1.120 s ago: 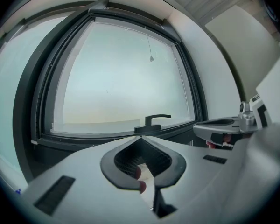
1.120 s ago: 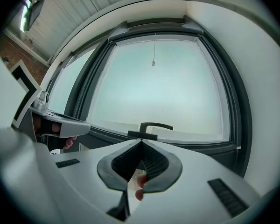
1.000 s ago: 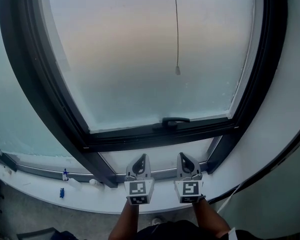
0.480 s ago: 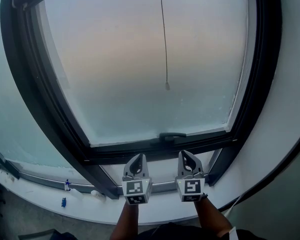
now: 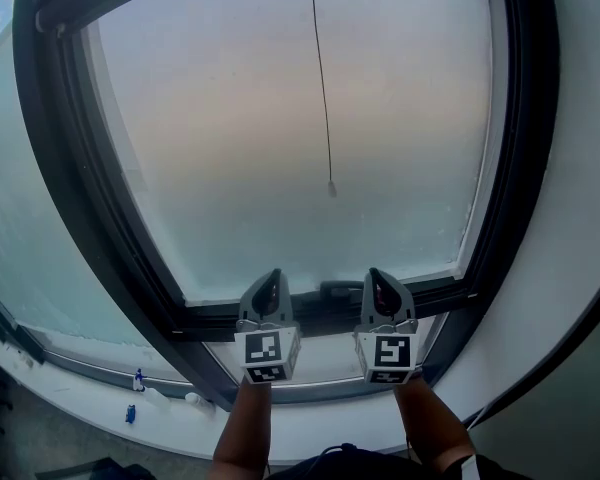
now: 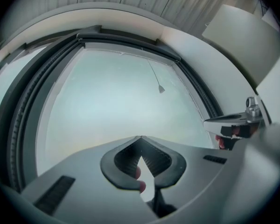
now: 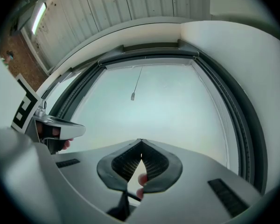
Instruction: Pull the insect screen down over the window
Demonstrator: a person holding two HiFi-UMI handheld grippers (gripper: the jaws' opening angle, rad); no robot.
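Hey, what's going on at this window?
A person faces the window with a hand-held gripper in each hand. The left hand-held gripper and the right hand-held gripper are both shut, empty, side by side near the window's lower frame. The pull cord hangs untouched above them; the screen isn't down yet.

The cord (image 5: 321, 88) hangs before the window pane (image 5: 210, 148). Left gripper (image 5: 268, 283) and right gripper (image 5: 380, 283) side by side below it, above the sill (image 5: 180, 423).
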